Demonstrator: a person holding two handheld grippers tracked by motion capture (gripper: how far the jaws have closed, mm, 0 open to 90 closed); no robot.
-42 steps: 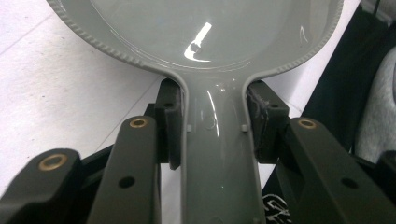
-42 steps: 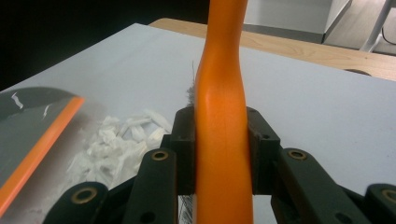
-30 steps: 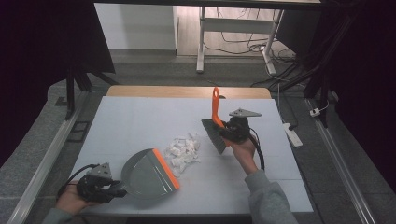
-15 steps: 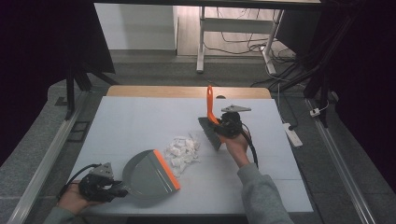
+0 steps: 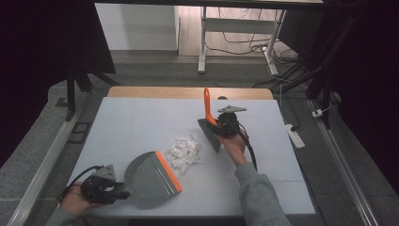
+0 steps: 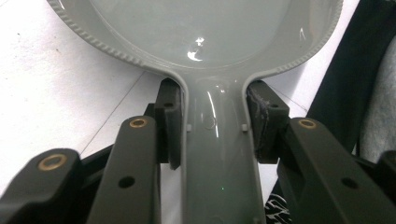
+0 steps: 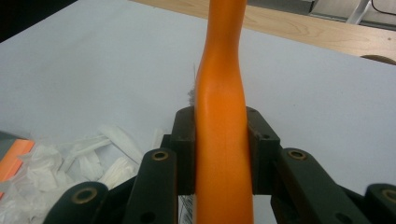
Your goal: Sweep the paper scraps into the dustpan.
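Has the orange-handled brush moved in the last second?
Yes. The brush has slid left, toward the paper scraps, away from the table's right edge.

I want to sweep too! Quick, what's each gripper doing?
Left gripper: closed on the grey dustpan by its handle.
Right gripper: closed on the brush by its orange handle.
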